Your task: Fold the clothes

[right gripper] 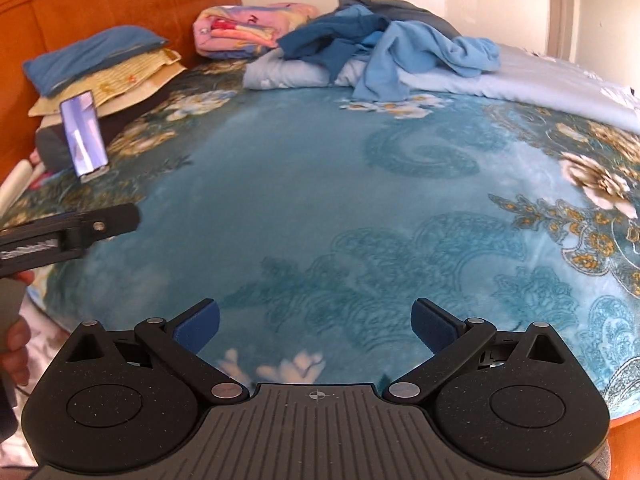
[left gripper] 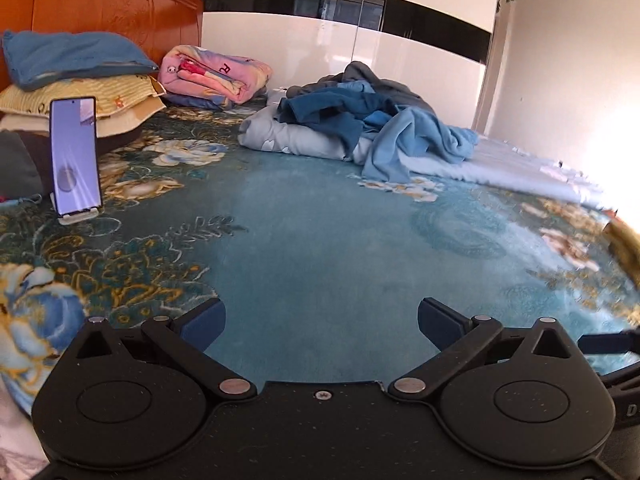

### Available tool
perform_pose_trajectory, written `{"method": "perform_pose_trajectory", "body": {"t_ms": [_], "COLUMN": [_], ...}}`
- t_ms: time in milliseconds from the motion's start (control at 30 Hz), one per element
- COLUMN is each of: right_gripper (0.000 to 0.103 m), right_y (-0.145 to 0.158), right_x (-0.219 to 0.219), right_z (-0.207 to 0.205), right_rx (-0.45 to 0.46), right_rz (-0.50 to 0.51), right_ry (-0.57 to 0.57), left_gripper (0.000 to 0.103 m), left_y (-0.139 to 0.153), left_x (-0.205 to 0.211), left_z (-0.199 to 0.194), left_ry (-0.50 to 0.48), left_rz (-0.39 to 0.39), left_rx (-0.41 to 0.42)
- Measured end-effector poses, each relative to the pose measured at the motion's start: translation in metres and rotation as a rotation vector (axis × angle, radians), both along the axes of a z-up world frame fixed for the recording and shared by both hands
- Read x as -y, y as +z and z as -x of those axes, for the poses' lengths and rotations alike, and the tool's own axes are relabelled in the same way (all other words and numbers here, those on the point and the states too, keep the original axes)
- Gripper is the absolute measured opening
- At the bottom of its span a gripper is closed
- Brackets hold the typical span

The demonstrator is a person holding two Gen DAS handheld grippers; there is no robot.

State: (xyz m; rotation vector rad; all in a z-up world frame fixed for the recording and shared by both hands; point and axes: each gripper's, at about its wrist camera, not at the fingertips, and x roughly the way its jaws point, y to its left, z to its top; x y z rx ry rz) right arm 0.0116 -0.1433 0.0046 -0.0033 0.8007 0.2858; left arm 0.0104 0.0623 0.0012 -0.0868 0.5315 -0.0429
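Here, the left gripper (left gripper: 322, 322) and right gripper (right gripper: 316, 322) hover low in their frames over a teal floral blanket (left gripper: 320, 248), fingers spread wide with nothing between them. The clothes (left gripper: 376, 120), a crumpled heap of blue garments, lie well apart at upper centre, on a pale folded quilt (left gripper: 280, 136). A phone (left gripper: 75, 156) stands propped at left, before stacked pillows (left gripper: 76, 80) and a wooden headboard (left gripper: 112, 4).

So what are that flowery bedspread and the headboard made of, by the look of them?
The bedspread looks like plush fleece: a soft, matte, slightly fuzzy surface with printed flowers. The headboard looks like varnished wood: orange-brown, glossy, with carved panels, though it could be veneer.
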Motion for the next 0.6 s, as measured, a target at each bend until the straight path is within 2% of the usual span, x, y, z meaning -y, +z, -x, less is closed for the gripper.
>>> {"method": "perform_pose_trajectory", "body": {"t_ms": [133,200,333,600], "right_gripper": [0.103,0.103,0.103,0.103], "right_y": [-0.006,-0.008,-0.012,-0.017], "right_x": [-0.009,-0.012,-0.014,-0.008], "right_z": [0.008,0.011,0.015,0.016], "right_rx": [0.001,-0.002,-0.004,-0.017], "right_rz": [0.018,0.027,0.035,0.026], "right_ry": [0.026,0.043,0.057,0.032], "left_gripper": [0.101,0.101,0.102,0.102], "left_y": [-0.003,-0.005,-0.008,-0.014], "left_x": [0.017,0.023,0.032,0.042], "left_z": [0.007,0.010,0.013,0.013], "left_ry": [0.055,0.028,-0.031,-0.068], "left_rz": [-0.120,-0.154,-0.169,-0.197], "left_rx": [0.025,0.035,0.016,-0.003]}}
